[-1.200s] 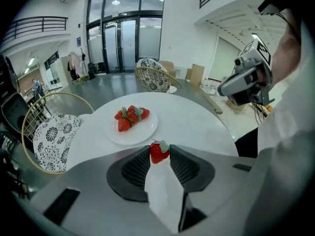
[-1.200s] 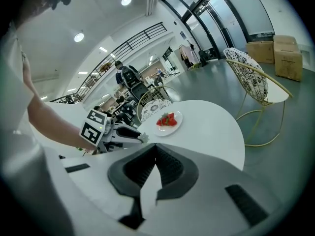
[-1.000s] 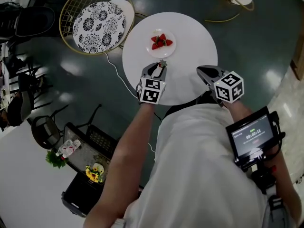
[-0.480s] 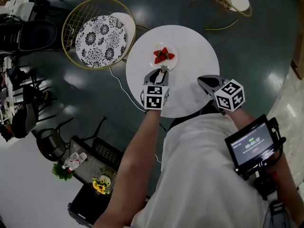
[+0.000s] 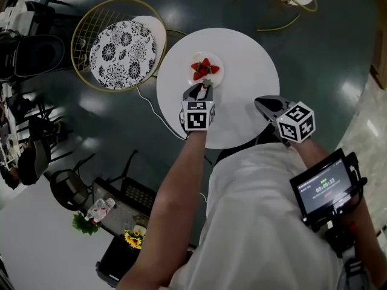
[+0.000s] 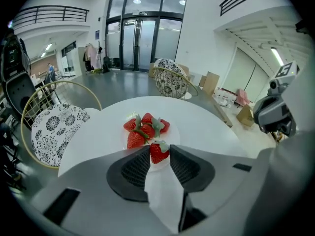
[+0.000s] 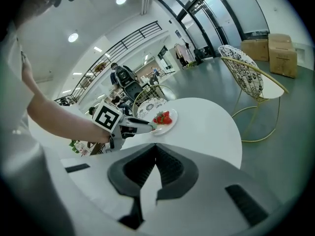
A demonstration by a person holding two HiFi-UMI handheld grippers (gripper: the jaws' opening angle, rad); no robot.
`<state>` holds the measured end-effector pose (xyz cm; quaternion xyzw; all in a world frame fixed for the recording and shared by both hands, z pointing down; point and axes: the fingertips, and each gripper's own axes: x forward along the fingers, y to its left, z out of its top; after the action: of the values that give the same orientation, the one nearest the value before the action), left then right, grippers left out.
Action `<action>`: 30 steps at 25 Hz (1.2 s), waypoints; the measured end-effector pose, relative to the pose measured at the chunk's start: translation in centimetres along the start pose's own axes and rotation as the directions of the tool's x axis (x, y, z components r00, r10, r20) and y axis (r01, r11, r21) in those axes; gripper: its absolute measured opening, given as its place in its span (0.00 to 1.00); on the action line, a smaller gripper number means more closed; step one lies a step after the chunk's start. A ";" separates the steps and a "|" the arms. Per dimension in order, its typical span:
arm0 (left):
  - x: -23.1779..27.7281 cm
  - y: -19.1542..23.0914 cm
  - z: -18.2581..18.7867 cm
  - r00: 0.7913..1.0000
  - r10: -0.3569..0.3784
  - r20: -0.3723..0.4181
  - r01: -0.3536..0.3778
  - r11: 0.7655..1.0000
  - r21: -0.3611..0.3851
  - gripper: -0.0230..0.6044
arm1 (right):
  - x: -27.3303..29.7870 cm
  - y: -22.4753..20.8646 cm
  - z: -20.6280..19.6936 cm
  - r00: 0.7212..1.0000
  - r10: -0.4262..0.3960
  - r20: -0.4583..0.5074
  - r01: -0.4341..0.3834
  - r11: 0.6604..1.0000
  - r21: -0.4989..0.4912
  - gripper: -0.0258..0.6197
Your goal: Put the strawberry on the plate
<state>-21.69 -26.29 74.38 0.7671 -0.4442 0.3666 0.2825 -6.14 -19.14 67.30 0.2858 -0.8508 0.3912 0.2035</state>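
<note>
- The left gripper [image 5: 202, 90] pinches one strawberry [image 6: 158, 153] between its pads, leaf cap up.
- Over the last second it has moved from short of the plate [image 5: 217, 76] to the plate's near rim, beside the strawberries already there [image 5: 204, 68].
- Judgement: carrying is nearly done; a slight advance over the plate and a release remain.
- The right gripper [image 5: 261, 103], jaws together and empty, stays well apart from the plate.
</note>
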 end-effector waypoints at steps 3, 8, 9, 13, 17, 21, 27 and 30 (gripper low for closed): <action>0.6 -0.7 0.3 1.000 -0.010 0.000 0.010 1.000 0.010 0.25 | -0.5 -0.3 -0.5 1.000 -0.011 0.002 0.011 1.000 0.017 0.05; 1.5 0.0 1.3 1.000 0.001 -0.004 -0.001 1.000 0.031 0.25 | -0.1 -0.6 -0.2 1.000 -0.014 0.017 0.013 1.000 0.028 0.05; 1.7 0.0 1.2 1.000 0.003 -0.010 -0.003 0.999 0.036 0.25 | -0.2 -0.7 -0.3 1.000 -0.014 0.017 0.014 0.999 0.032 0.05; 2.3 -0.5 0.9 0.999 0.005 -0.042 -0.002 0.998 0.067 0.25 | -0.7 -0.9 -1.0 1.000 -0.021 0.009 0.020 0.999 0.044 0.05; 2.8 -0.3 0.5 0.998 0.019 -0.058 -0.014 0.996 0.085 0.25 | -0.9 -1.3 -1.3 1.000 -0.023 0.009 0.023 0.999 0.045 0.05; 3.0 -0.4 0.4 0.998 0.015 -0.058 -0.009 0.995 0.100 0.25 | -1.2 -1.2 -1.7 1.000 -0.027 0.005 0.027 0.998 0.051 0.05; 2.0 0.2 0.6 1.000 0.021 -0.020 -0.019 0.995 0.100 0.25 | -1.0 -1.1 -1.6 1.000 -0.020 0.011 0.019 0.999 0.041 0.05; 0.9 0.3 0.8 0.999 0.034 0.019 -0.035 0.997 0.071 0.25 | -0.8 -1.3 -1.5 1.000 -0.013 0.019 0.012 0.999 0.038 0.05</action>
<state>-21.39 -27.44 74.67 0.7720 -0.4466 0.3803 0.2447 -4.52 -18.41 68.45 0.2988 -0.8434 0.4030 0.1924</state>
